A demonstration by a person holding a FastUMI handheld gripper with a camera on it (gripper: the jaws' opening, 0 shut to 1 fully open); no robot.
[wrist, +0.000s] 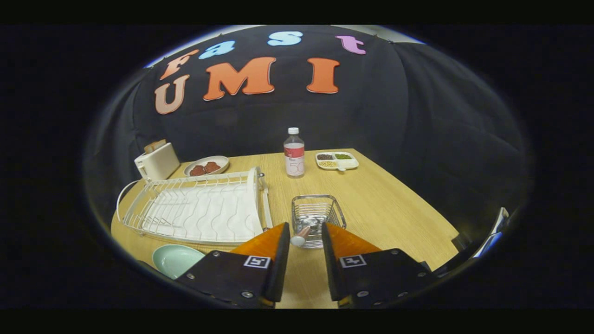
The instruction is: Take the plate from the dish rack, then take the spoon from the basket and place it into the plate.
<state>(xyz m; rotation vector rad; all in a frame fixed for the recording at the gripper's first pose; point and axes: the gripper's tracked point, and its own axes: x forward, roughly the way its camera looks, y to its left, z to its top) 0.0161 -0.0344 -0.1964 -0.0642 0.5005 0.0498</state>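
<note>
A pale green plate (176,260) lies flat on the wooden table (385,208), in front of the white wire dish rack (199,206) and left of my fingers. The rack holds no dishes. Just ahead of my fingertips stands a small wire basket (318,218). The spoon (302,235) leans in it, its handle end sticking out toward me. My gripper (305,232) is open, its fingertips on either side of that handle end without touching it.
At the back of the table stand a white toaster (157,161), a plate of brownish food (207,166), a clear bottle (294,154) and a divided dish of beans (337,160). The table's right edge runs close beyond the basket.
</note>
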